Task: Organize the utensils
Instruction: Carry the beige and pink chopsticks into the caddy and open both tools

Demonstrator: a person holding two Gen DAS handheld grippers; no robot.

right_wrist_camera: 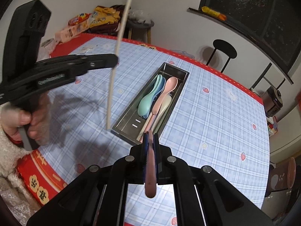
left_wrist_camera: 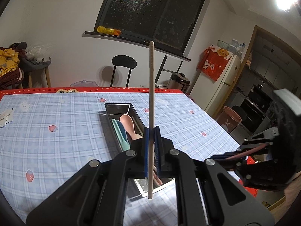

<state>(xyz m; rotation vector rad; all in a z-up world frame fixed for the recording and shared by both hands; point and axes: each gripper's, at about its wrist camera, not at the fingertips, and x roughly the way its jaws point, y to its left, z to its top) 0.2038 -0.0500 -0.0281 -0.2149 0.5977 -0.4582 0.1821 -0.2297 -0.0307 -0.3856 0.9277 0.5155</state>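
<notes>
I've got both jaws clamped tight: left gripper (left_wrist_camera: 151, 141) on a white chopstick (left_wrist_camera: 151, 94), right gripper (right_wrist_camera: 150, 141) on a pink chopstick (right_wrist_camera: 150, 180), above the tray (right_wrist_camera: 173, 101). Pinched mid-shaft, either could pivot and miss.

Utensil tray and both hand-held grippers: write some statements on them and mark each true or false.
1. The left hand-held gripper is shut on a pale chopstick. True.
2. The right hand-held gripper is open and holds nothing. False: it is shut on a pink utensil.
3. The metal tray holds a pink spoon. True.
4. The tray is bare inside. False: several spoons lie in it.
5. The chopstick lies flat on the tablecloth. False: it is held above it.
</notes>
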